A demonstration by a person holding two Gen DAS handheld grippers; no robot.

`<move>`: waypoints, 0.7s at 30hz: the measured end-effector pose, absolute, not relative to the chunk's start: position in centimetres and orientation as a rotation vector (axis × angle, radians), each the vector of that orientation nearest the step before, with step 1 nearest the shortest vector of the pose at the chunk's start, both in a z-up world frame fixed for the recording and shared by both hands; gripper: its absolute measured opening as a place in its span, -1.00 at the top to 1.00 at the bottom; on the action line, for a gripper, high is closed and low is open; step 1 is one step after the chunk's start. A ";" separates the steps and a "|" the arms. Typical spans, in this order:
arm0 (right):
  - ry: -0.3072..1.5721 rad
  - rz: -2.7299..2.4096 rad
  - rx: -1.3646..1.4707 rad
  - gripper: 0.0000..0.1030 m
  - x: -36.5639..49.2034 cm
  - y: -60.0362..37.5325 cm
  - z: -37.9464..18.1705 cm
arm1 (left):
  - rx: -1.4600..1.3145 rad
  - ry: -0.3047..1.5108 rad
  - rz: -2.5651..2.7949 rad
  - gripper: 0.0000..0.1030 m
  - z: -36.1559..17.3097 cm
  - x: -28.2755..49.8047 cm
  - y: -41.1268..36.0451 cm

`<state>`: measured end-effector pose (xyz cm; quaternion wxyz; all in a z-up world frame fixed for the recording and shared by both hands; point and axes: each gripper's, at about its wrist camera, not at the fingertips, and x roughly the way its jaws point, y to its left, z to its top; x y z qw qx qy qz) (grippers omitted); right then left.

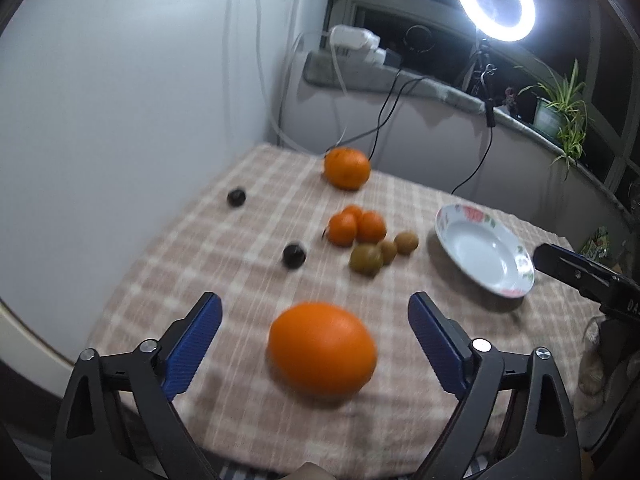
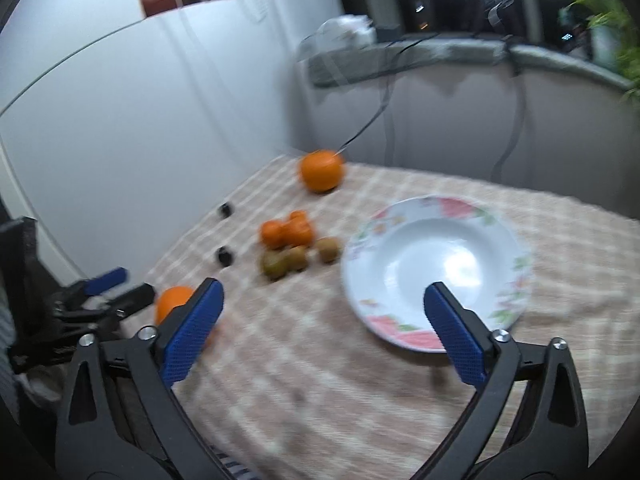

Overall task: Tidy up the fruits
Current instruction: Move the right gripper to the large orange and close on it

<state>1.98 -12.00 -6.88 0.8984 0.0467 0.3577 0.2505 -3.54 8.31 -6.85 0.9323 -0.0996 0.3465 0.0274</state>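
The large smooth orange point(image 1: 322, 350) lies on the beige-and-white checked tablecloth point(image 1: 248, 408) at the near edge of the table, framed between the blue ribbed pads of the left gripper point(image 1: 316, 344). The jaws stand wide and both pads are clear of the peel, so nothing is grasped yet; the orange rests on the cloth.

Farther out, a cluster of three small tangerines point(image 1: 356, 226) sits near the middle of the table, touching one another, and just beside them are three small brownish-green round fruits point(image 1: 382, 254), possibly kiwis. Two small dark round fruits point(image 1: 294, 255) lie apart to the left, one nearer and one farther back. A second large orange point(image 1: 346, 168) sits at the far edge, near a black cable point(image 1: 384, 116).

The white shallow plate with a pink-and-green floral rim point(image 2: 516, 264) stands to the right of the fruit, with nothing in it. The right gripper point(image 2: 324, 320) hangs over the cloth just before the plate's near rim, its jaws spread and with no object between them.

Judging by the plate and the scattered fruit, the sorting has hardly begun: every fruit is still on the cloth. The near orange looks like the first piece to be taken, and all the rest remains.
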 end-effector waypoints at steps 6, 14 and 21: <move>0.842 0.680 0.113 -0.83 2.7 -8.3 -8.6 | -0.273 0.764 0.049 -0.68 -8.5 -4.3 9.6; 0.973 0.824 0.133 -0.83 4.0 -4.2 -10.8 | -0.308 0.820 -0.009 -0.57 -10.1 -4.1 9.3; 1.048 0.908 0.130 -0.83 4.6 -1.6 -12.0 | -0.329 0.839 -0.038 -0.57 -10.7 -3.7 9.3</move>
